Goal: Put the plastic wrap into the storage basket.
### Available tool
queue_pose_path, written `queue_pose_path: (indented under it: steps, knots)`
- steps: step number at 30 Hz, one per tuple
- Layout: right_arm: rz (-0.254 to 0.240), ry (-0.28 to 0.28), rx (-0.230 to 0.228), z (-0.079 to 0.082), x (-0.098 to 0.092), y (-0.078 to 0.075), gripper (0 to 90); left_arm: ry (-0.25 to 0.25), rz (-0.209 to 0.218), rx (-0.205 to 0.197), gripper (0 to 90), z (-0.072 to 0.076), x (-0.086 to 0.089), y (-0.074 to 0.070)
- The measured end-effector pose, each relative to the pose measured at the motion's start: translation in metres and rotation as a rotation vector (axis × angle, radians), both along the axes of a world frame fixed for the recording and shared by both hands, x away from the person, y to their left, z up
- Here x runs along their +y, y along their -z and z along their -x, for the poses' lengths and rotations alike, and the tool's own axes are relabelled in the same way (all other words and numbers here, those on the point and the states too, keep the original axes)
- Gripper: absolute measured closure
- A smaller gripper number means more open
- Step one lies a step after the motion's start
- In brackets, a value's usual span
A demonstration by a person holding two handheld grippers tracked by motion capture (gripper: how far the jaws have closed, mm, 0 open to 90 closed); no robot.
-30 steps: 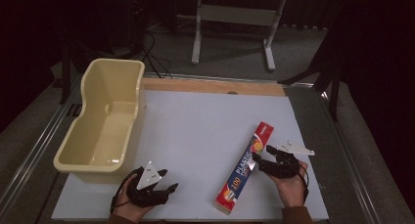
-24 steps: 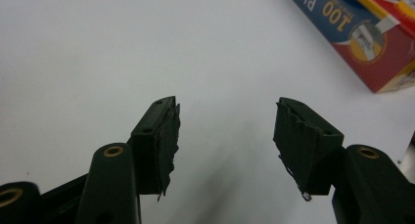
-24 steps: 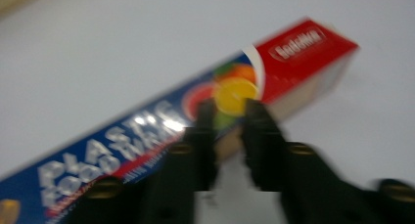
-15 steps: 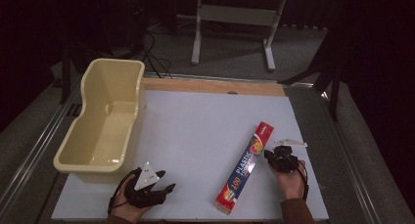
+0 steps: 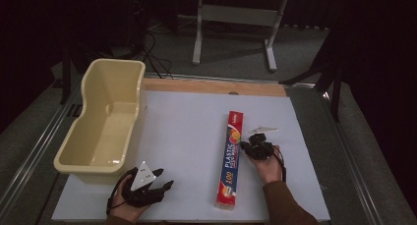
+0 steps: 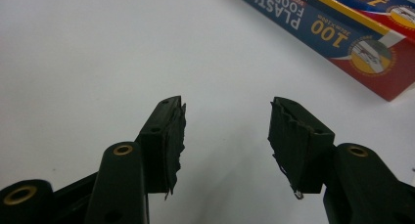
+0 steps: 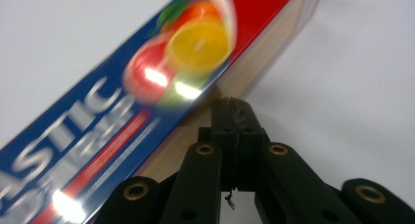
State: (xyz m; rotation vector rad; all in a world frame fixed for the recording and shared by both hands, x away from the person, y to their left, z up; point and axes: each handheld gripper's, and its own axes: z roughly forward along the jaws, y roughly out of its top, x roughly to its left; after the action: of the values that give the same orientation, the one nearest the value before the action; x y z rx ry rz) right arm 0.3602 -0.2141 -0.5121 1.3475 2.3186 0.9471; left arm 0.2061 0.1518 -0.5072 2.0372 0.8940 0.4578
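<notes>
The plastic food wrap box (image 5: 230, 158) lies flat on the white table top (image 5: 187, 136), its long axis running away from the person, and the right gripper (image 5: 250, 147) sits just beside its right long edge, roughly at mid-length. In the right gripper view the box (image 7: 147, 87) fills the upper left directly ahead of the jaws, which are pressed together with nothing between them, their tips at or almost at the box's plain tan side wall; whether they actually touch cannot be told. Closed jaws set low against the side suggest a push or nudge across the table rather than a pick, since the box is wider than a pinch at that angle would take. It is a long, narrow carton of glossy printed card, blue and red with fruit pictures and white lettering, sharp-cornered and light enough to slide on the smooth matte surface. Further off to the left, the left gripper (image 5: 152, 188) rests low near the table's front edge, jaws parted and holding nothing, apparently waiting; its worn black rubber pads (image 6: 173, 136) look ragged at the edges, and the near end of the box lies up and to the right of them. Just beyond it stands a cream plastic tub (image 5: 105, 119), deep and round-cornered, a likely destination for the box.
</notes>
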Motion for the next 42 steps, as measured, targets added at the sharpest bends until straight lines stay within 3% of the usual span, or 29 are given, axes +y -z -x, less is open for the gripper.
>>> queue_pose_path:
  steps: [2,3,4,5,7,10,11,12,16,17,19,23,24,30,31,32,34,35,36,39,42]
  knots:
    - [0.054,0.021,-0.022,0.004,0.006,0.000,78.5,-0.005,0.002,0.000,47.2,0.000,0.001,0.000]
    - [0.048,0.053,-0.027,0.006,0.005,-0.001,70.0,-0.006,0.002,0.000,47.2,0.001,0.001,0.000]
    - [0.048,0.053,-0.027,0.006,0.005,-0.001,70.0,-0.006,0.002,0.000,47.2,0.001,0.001,0.000]
    - [0.039,0.126,-0.039,0.012,-0.001,-0.006,60.4,-0.006,0.001,-0.002,47.2,0.001,0.001,0.000]
    - [0.009,0.146,-0.044,0.019,-0.006,-0.012,59.2,-0.005,0.000,-0.002,47.2,0.001,0.001,0.001]
    - [-0.020,0.136,-0.060,0.030,-0.007,-0.020,54.2,-0.007,-0.002,-0.005,47.2,0.001,0.000,0.001]
    - [-0.069,0.116,-0.065,0.042,-0.006,-0.028,45.5,-0.008,-0.005,-0.006,47.2,0.001,0.000,0.001]
    - [-0.080,0.103,-0.068,0.046,-0.005,-0.030,41.5,-0.008,-0.005,-0.006,47.2,0.001,0.000,0.001]
    - [-0.087,0.046,-0.050,0.059,0.007,-0.034,31.5,-0.006,-0.010,-0.004,47.2,0.000,-0.001,0.001]
    - [-0.098,0.000,-0.035,0.063,0.015,-0.032,30.3,-0.003,-0.012,-0.004,47.2,0.000,-0.002,0.002]
    - [-0.072,0.011,-0.051,0.065,0.024,-0.028,26.0,0.000,-0.018,-0.006,47.2,-0.001,-0.003,0.003]
    - [-0.070,0.046,-0.064,0.063,0.032,-0.025,16.4,0.001,-0.022,-0.006,47.2,-0.002,-0.004,0.003]
    - [-0.067,0.078,-0.101,0.060,0.040,-0.023,9.6,0.001,-0.022,-0.007,47.2,-0.002,-0.004,0.003]
    - [-0.043,0.127,-0.073,0.052,0.052,-0.016,8.8,-0.001,-0.024,-0.008,47.2,-0.002,-0.004,0.003]
    - [-0.017,0.134,-0.027,0.047,0.060,-0.008,8.4,-0.002,-0.024,-0.007,47.2,-0.002,-0.004,0.003]
    - [-0.017,0.134,-0.027,0.047,0.060,-0.008,8.4,-0.002,-0.024,-0.007,47.2,-0.002,-0.004,0.003]
    - [0.032,0.134,0.003,0.046,0.065,-0.003,8.4,-0.001,-0.025,-0.008,47.2,-0.002,-0.004,0.003]
    - [0.032,0.134,0.003,0.046,0.065,-0.003,8.4,-0.001,-0.025,-0.008,47.2,-0.002,-0.004,0.003]
    - [0.005,0.123,0.044,0.045,0.061,0.001,8.6,-0.001,-0.024,-0.008,47.2,-0.002,-0.004,0.003]
    - [-0.004,0.122,0.055,0.045,0.059,0.000,10.0,0.003,-0.035,-0.010,47.1,-0.002,-0.005,0.003]
    - [0.042,0.103,0.085,0.044,0.056,-0.005,12.3,0.005,-0.040,-0.010,47.1,-0.001,-0.005,0.003]
